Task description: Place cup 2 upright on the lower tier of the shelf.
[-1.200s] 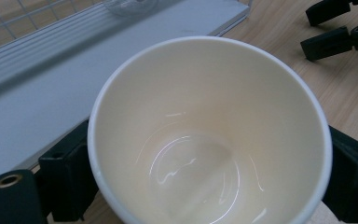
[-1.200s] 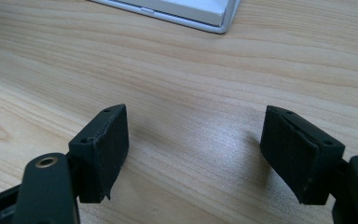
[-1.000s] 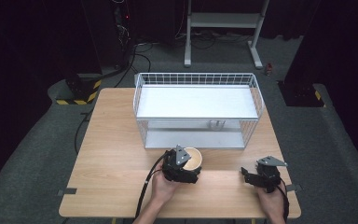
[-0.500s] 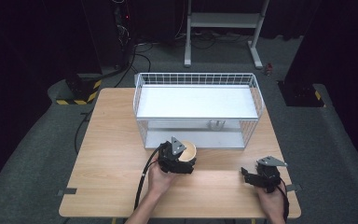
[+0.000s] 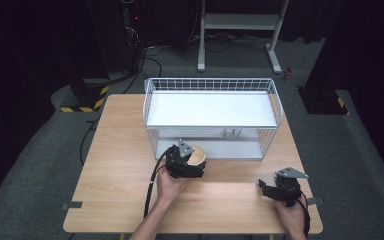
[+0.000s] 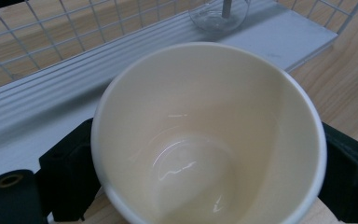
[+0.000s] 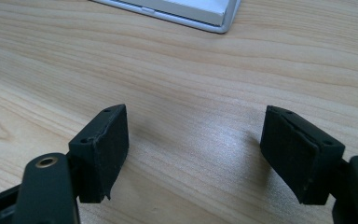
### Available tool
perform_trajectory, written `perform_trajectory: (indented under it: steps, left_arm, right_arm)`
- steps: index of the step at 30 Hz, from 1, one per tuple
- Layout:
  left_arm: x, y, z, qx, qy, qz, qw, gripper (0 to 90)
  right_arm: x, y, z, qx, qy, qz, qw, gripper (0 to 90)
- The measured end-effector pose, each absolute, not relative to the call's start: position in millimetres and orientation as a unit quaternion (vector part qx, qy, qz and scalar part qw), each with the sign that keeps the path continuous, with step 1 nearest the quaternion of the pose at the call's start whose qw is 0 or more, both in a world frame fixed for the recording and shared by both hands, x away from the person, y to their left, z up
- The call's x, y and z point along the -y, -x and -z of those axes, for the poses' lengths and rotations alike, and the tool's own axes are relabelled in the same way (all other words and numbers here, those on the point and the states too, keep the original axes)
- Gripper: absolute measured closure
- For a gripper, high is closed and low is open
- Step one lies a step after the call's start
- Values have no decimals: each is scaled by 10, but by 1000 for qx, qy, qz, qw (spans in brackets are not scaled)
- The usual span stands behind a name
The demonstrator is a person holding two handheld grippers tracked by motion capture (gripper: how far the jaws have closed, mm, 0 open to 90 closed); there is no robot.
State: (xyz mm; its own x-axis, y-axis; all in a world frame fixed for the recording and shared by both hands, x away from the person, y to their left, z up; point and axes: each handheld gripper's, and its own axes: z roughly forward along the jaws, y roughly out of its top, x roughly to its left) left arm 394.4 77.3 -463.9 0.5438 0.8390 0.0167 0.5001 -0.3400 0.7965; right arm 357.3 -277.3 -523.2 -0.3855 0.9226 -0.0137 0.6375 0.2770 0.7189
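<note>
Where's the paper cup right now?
The paper cup sits between the left gripper jaws, just in front of the wire rack's lower shelf, left of centre in the high view.

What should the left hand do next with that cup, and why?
Probably carry it forward onto the lower shelf of the wire rack. The left tongs clamp the cream cup just in front of that shelf, where a glass already sits. The right tongs rest open on the table.
</note>
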Motion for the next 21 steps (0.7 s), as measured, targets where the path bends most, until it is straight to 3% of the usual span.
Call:
perform_trajectory:
  steps: [21]
  left_arm:
    - [-788,-4125,4664,-437,-773,-247,388,98]
  right_arm:
    - [2772,-3573,5232,-768,-508,-322,222,238]
